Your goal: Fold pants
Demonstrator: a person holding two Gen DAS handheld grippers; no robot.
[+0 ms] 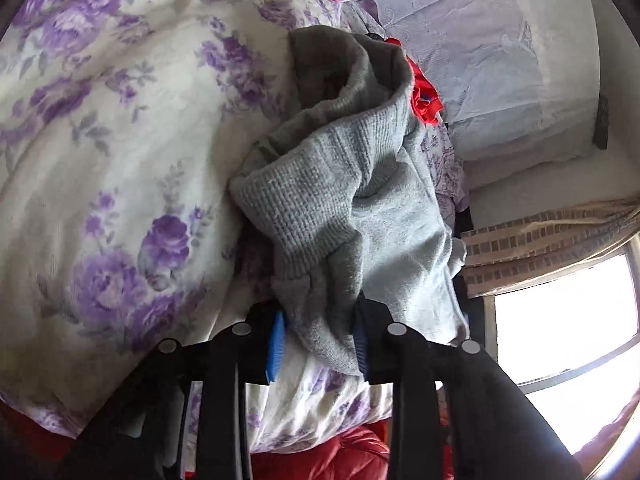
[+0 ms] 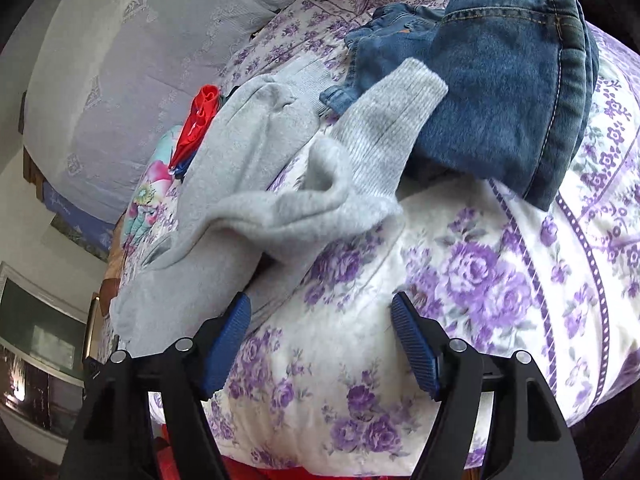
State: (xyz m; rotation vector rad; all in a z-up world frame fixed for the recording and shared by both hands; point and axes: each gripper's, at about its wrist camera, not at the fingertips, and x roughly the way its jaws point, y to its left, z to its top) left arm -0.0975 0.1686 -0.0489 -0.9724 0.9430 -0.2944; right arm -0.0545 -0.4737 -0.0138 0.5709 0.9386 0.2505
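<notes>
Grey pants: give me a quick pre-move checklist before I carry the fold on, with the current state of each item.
1. Left gripper has cloth between its pads: ok, it is shut on the grey pants.
2. Right gripper free to take a second hold: ok, its jaws stand open over the floral bedspread with nothing between them.
3. Pants laid flat: not ok, they are bunched and creased in both views.
4. Ribbed cuff clear of other clothes: not ok, it lies against the folded jeans.
5. Red garment free of the pants: cannot tell, it is partly hidden behind them.
</notes>
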